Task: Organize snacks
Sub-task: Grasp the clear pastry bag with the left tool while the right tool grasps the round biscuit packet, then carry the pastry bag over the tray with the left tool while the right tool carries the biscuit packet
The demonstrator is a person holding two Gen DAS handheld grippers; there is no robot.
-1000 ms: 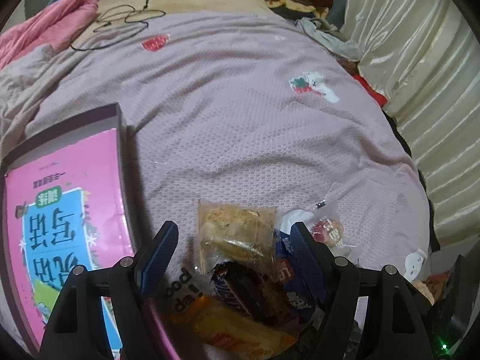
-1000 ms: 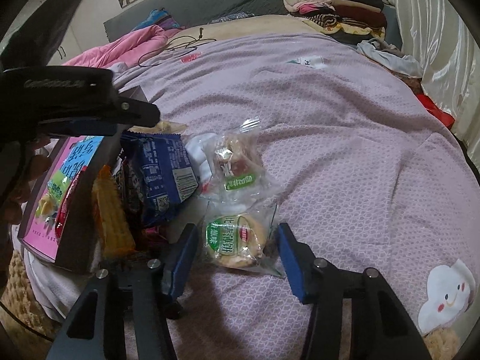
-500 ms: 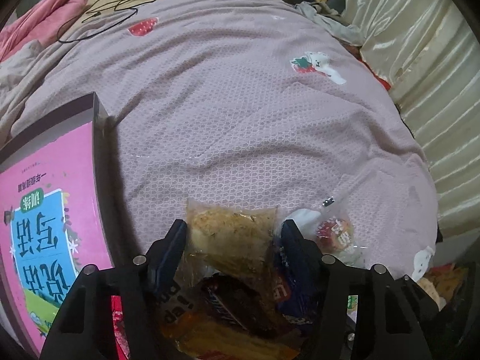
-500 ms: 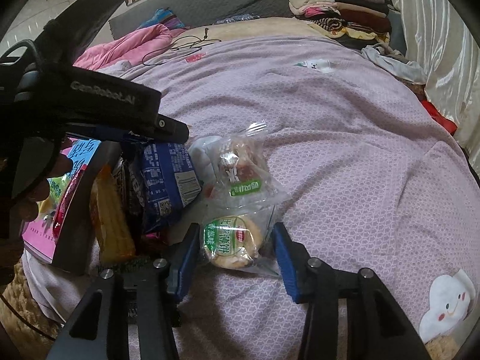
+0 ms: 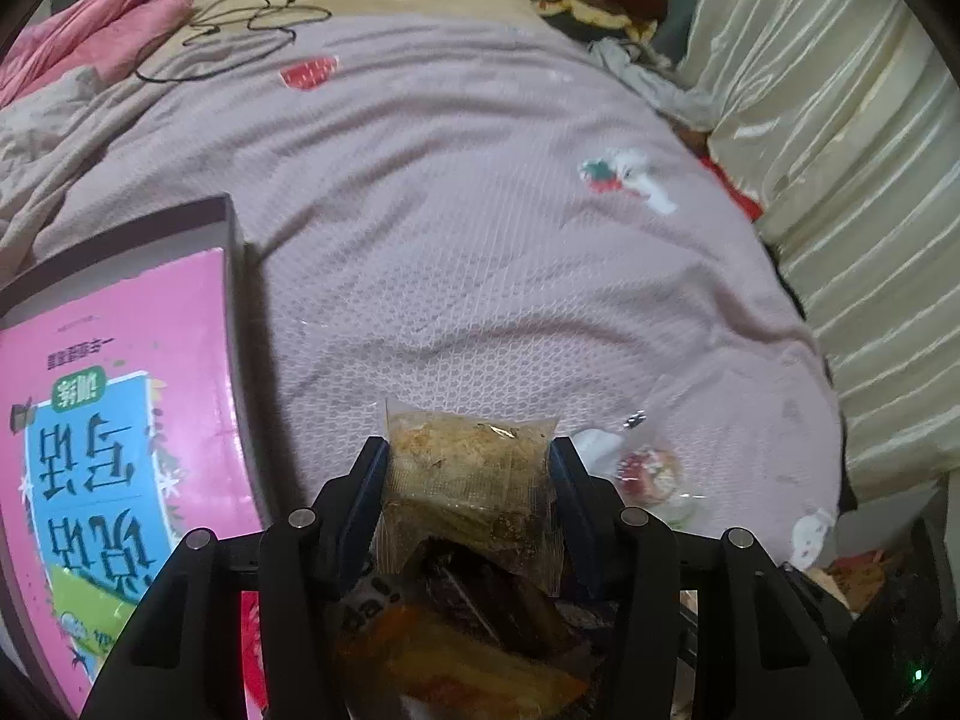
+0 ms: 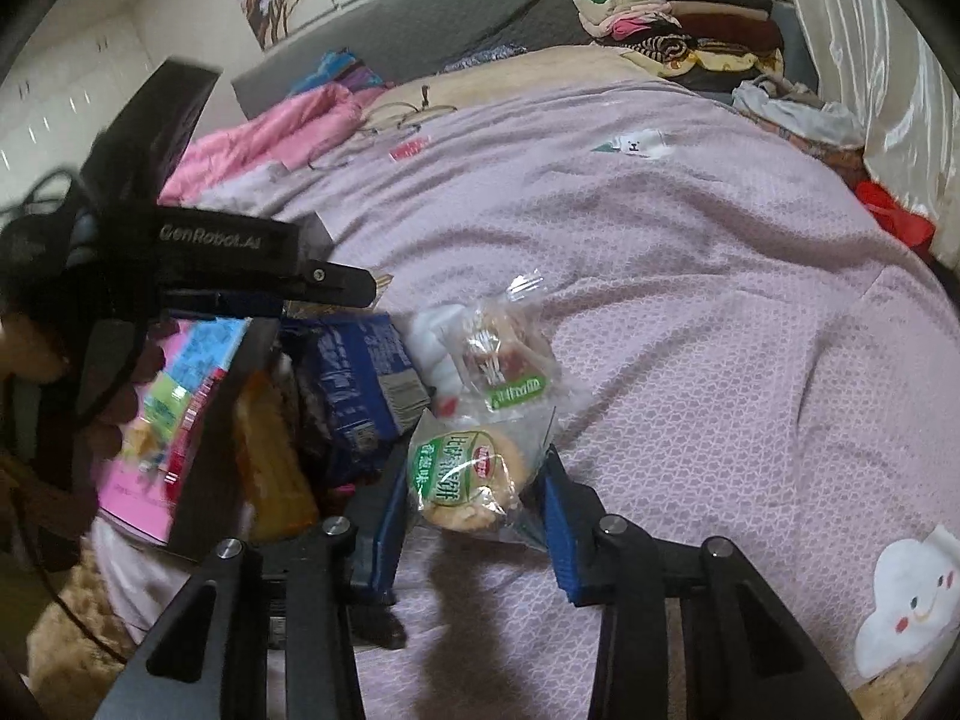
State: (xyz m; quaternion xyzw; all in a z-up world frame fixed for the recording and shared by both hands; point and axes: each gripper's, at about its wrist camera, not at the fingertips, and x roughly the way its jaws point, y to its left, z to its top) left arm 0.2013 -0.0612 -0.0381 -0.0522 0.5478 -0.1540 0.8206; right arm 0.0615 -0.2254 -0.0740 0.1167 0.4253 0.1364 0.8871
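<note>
Now both tongs have just been closing — left tongs clenched on the clear cracker packet atop the near pile, right tongs pinching the green-label cake packet on the bed. Risk: slick film slips, or cake gets crushed.

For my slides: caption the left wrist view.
Left tongs closing on a clear snack bag beside a pink book on a bed.

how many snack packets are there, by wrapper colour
clear: 3 (tan snack, green-label cake, red-label pastry)
blue packet: 1
orange packet: 1
dark packet: 1
total: 6 that show clearly
</note>
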